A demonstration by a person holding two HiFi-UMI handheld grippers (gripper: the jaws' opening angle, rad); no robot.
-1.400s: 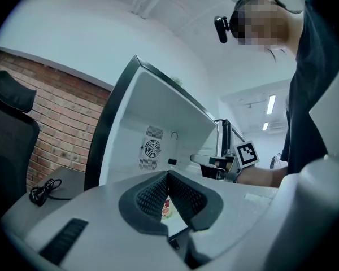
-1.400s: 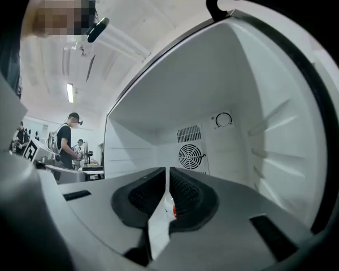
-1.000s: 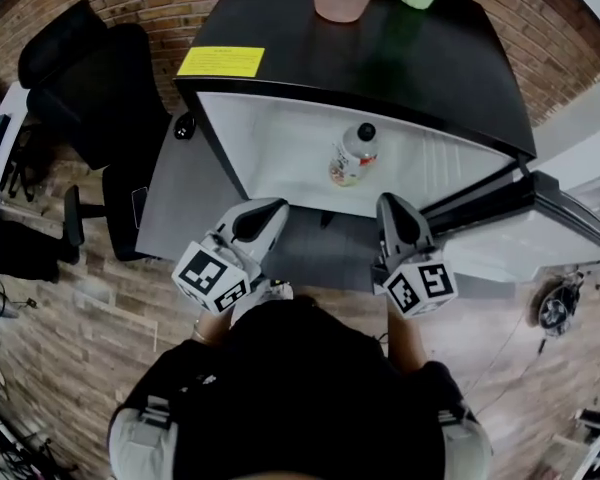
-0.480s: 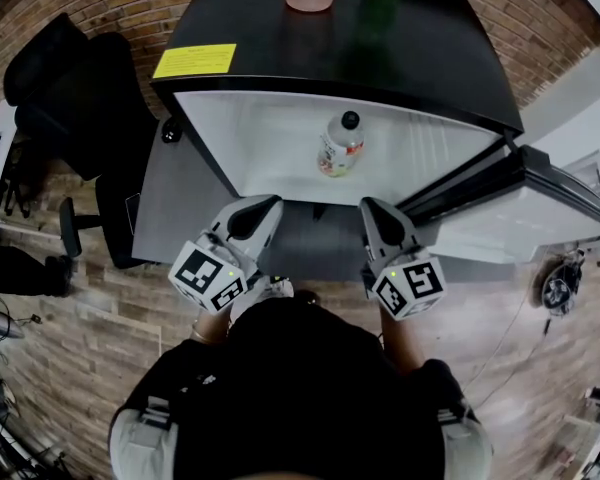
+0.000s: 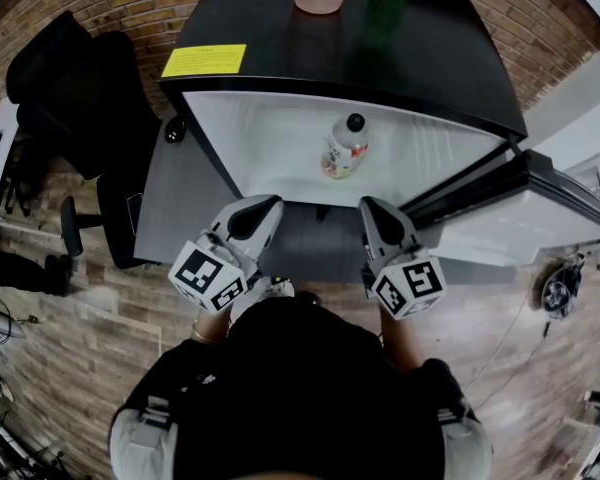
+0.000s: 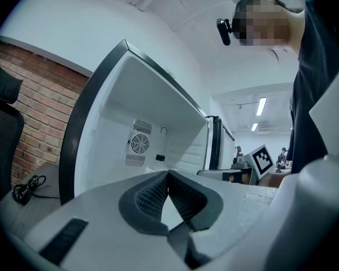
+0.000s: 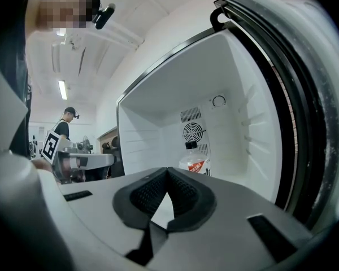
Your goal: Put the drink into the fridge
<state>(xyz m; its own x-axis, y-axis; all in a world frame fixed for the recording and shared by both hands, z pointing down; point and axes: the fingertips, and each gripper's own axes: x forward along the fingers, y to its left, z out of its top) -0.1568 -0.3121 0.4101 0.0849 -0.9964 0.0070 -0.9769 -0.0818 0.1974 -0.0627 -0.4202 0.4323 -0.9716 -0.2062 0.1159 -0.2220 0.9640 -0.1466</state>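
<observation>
**Drink bottle is standing inside the open mini fridge, and both grippers are hanging empty in front of it.**

The clear plastic bottle, black-capped and wearing a red and white label, is sitting upright on the smooth white fridge floor, near the back wall and its round fan grille. The placing looks done. What seems left is closing the door, which is standing wide open at the right with its black rubber seal showing. The left gripper and the right gripper are pointing at the opening. Each has its ribbed dark pads pressed together on nothing, well apart from the bottle. The fridge's top is showing glossy black.
</observation>
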